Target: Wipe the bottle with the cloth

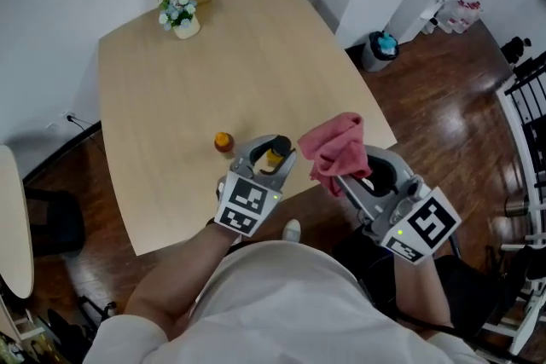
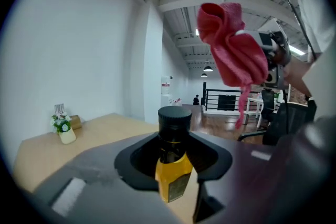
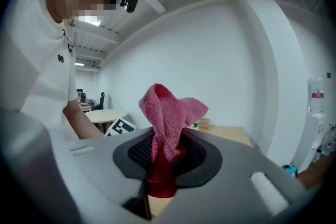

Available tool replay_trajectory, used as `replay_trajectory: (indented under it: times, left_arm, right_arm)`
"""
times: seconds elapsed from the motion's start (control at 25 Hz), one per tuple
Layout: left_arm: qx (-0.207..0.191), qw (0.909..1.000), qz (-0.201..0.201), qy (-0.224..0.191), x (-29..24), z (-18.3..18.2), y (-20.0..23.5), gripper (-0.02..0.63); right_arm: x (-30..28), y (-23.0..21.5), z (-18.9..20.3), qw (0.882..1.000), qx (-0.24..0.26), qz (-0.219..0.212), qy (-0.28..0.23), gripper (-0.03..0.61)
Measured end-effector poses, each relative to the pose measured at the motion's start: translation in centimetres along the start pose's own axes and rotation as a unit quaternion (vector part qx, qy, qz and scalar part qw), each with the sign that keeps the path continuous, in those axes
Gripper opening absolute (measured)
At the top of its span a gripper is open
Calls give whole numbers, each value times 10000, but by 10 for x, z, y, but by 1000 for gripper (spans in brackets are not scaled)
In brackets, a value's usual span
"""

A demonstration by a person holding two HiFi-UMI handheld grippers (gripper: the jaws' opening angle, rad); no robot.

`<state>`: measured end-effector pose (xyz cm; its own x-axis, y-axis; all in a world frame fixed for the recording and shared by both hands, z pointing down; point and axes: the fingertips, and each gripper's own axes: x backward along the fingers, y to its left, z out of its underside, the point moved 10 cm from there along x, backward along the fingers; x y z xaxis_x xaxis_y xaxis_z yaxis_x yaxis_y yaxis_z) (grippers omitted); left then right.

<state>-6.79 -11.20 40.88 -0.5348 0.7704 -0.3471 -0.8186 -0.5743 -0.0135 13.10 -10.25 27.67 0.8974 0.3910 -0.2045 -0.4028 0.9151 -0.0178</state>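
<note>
The left hand-held gripper (image 1: 273,151) has its jaws closed on the one bottle (image 2: 172,173), black-capped and holding yellow liquid, upright over the table (image 1: 162,106) edge. To its right, the right hand-held gripper (image 1: 346,177) pinches the one red cloth (image 3: 167,119), which bunches up above its jaws, near the bottle. One small orange object (image 1: 223,141) lies just left of the left hand-held gripper; far beyond it, one pot (image 1: 181,18) holds white flowers.

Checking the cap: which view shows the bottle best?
The left gripper view: the bottle, black cap on, is held between its jaws. The head view shows only a small part; the right gripper view shows none.
</note>
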Motion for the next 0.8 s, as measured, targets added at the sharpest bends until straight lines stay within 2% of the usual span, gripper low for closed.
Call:
replay_trajectory:
  times: [0.2,0.36,0.6,0.72,0.8]
  left_arm:
    - [-264,9991,318,93,14,-10,-12,153]
    - [-564,9975,430,70,25,-16,-18,153]
    - [-708,9963,495,-42,41,-27,-5,152]
    - [-773,9953,575,-109,44,-37,5,152]
    - [-644,9957,644,-139,46,-43,13,153]
  right_arm:
    - [-51,20,-27,9981,304,-533,-61,87]
    - [-77,30,-19,9967,361,-664,300,87]
    - [-77,21,-5,9974,240,-331,594,87]
    - [-71,11,0,9984,118,-98,540,87]
    - [-63,6,-3,9993,48,86,368,87]
